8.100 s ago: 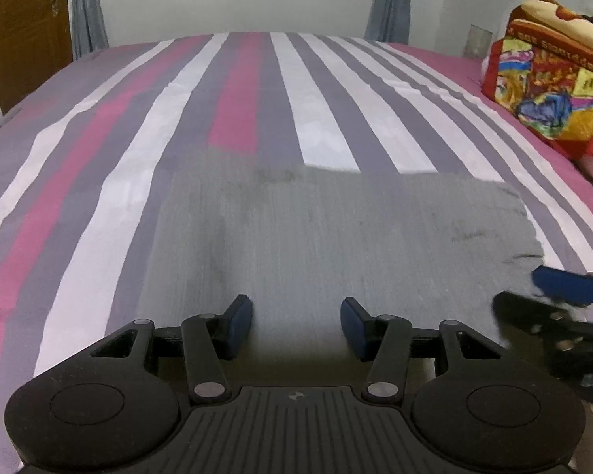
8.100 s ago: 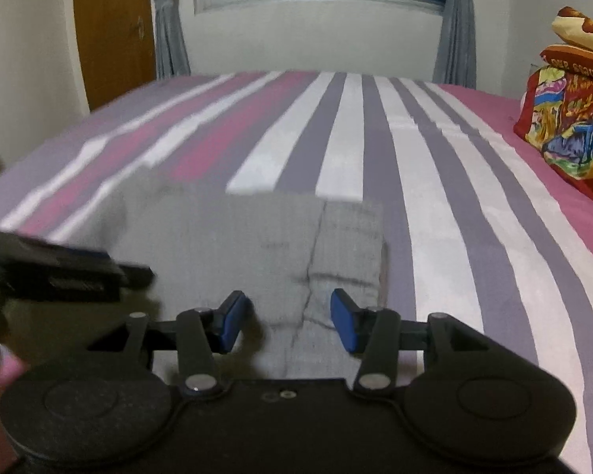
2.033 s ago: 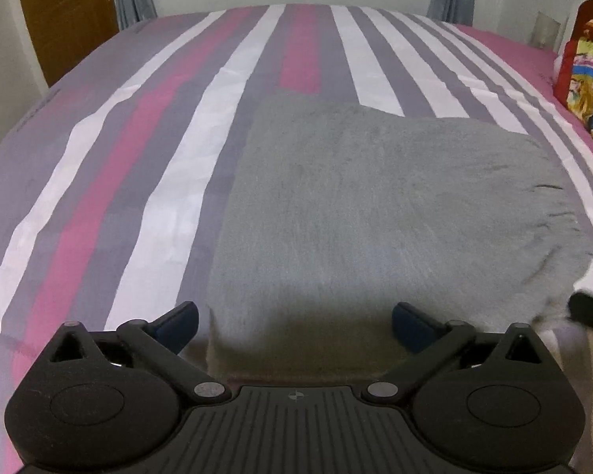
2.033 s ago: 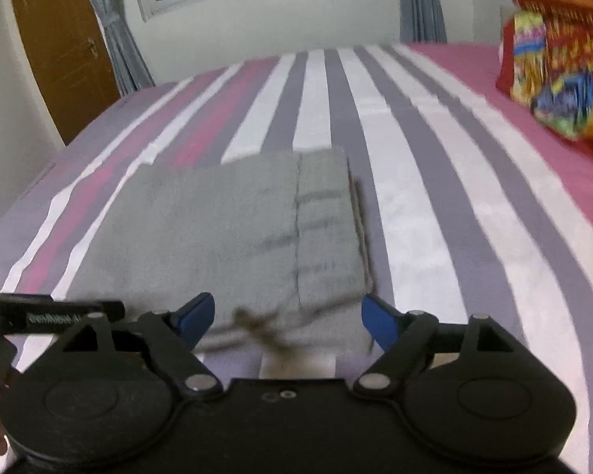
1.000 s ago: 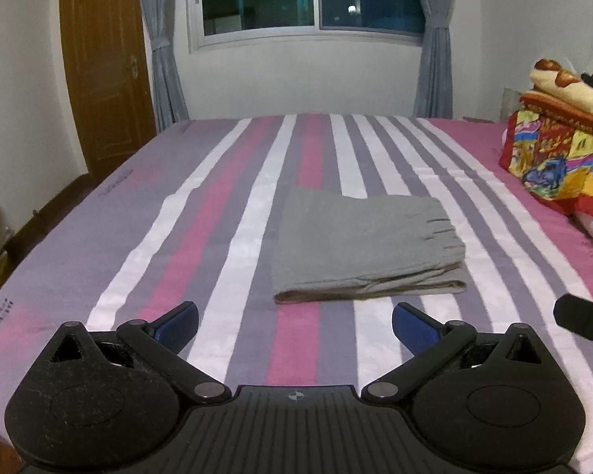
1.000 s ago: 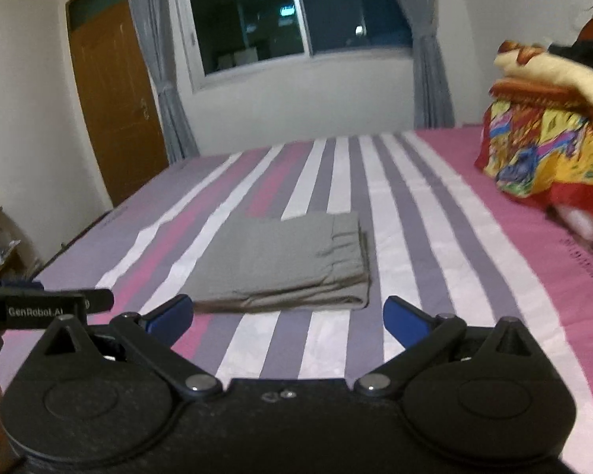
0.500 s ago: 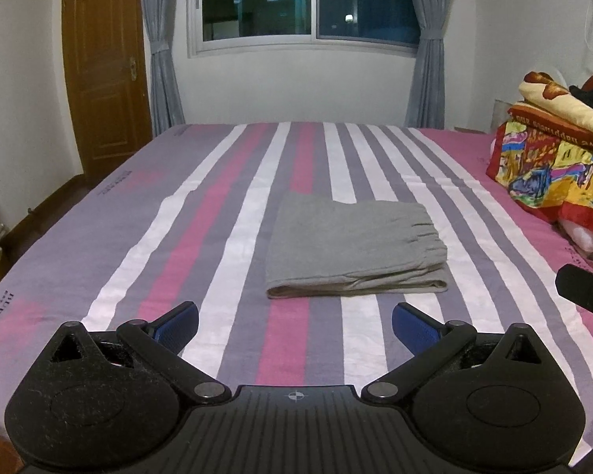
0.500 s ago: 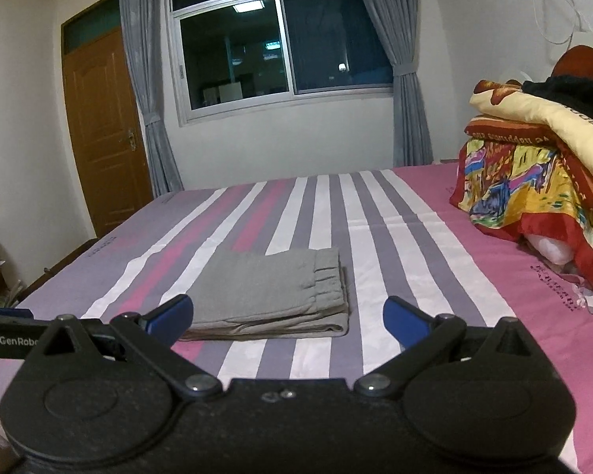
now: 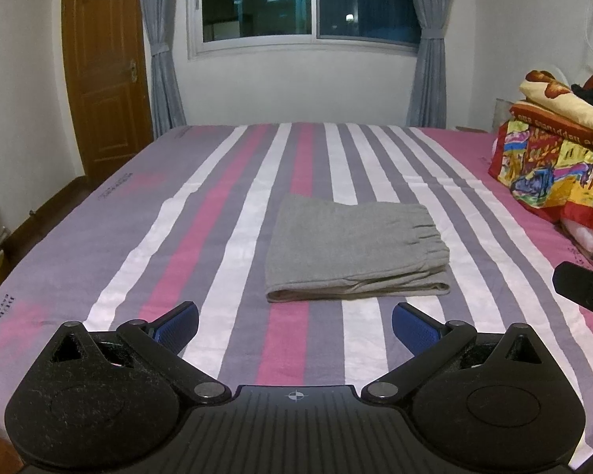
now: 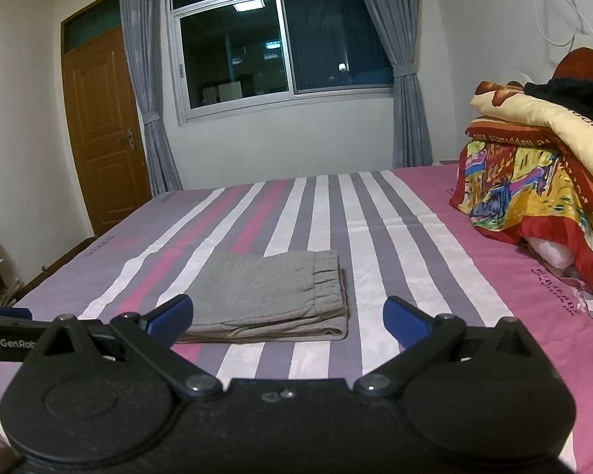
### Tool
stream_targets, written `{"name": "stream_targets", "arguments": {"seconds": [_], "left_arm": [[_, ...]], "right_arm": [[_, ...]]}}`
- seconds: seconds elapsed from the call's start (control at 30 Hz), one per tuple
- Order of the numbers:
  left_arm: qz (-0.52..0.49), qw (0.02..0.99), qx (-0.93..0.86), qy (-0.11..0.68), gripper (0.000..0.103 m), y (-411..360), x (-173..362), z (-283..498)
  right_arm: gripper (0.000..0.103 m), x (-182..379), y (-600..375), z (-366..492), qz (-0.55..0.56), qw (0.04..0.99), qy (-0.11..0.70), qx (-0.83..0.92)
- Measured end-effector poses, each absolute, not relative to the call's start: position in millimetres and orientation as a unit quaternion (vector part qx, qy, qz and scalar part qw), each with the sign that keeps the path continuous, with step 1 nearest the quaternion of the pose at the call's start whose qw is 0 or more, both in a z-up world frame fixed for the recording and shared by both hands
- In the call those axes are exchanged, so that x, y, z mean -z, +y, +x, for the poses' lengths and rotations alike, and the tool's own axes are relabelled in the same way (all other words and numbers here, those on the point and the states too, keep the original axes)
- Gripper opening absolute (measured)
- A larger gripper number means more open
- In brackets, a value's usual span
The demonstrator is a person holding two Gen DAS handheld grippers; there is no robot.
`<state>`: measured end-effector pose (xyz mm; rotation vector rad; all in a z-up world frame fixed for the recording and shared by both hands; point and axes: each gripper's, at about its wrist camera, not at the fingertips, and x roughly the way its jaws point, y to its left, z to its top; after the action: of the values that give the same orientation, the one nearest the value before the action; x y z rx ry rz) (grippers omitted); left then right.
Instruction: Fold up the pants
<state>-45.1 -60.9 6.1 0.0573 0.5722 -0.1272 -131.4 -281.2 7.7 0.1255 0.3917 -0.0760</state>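
Observation:
The grey pants (image 9: 352, 247) lie folded into a flat rectangle on the striped bed (image 9: 201, 237), elastic waistband to the right. They also show in the right wrist view (image 10: 269, 296). My left gripper (image 9: 294, 330) is open and empty, held back from the pants near the bed's front edge. My right gripper (image 10: 286, 322) is open and empty, also pulled back and raised. Part of the right gripper (image 9: 585, 290) shows at the right edge of the left wrist view. Part of the left gripper (image 10: 8, 337) shows at the left edge of the right wrist view.
A pile of colourful blankets (image 9: 553, 166) sits on the bed's right side, also in the right wrist view (image 10: 533, 181). A window with grey curtains (image 10: 276, 51) is on the far wall. A wooden door (image 9: 102, 91) stands at the far left.
Both grippers have drawn back and risen from the folded pants, so the whole bed and room now show. The pants lie still. Both grippers stay open.

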Motion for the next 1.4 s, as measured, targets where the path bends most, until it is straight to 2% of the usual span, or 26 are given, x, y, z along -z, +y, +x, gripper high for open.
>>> {"name": "stream_targets", "arguments": {"seconds": [1.4], "left_arm": [[0.034,0.954,0.061,0.291,0.103,-72.6,6.0,-30.9]], "right_arm": [[0.103,-0.9,-287.4,-118.6,0.076,0.974,0.210,0.035]]}}
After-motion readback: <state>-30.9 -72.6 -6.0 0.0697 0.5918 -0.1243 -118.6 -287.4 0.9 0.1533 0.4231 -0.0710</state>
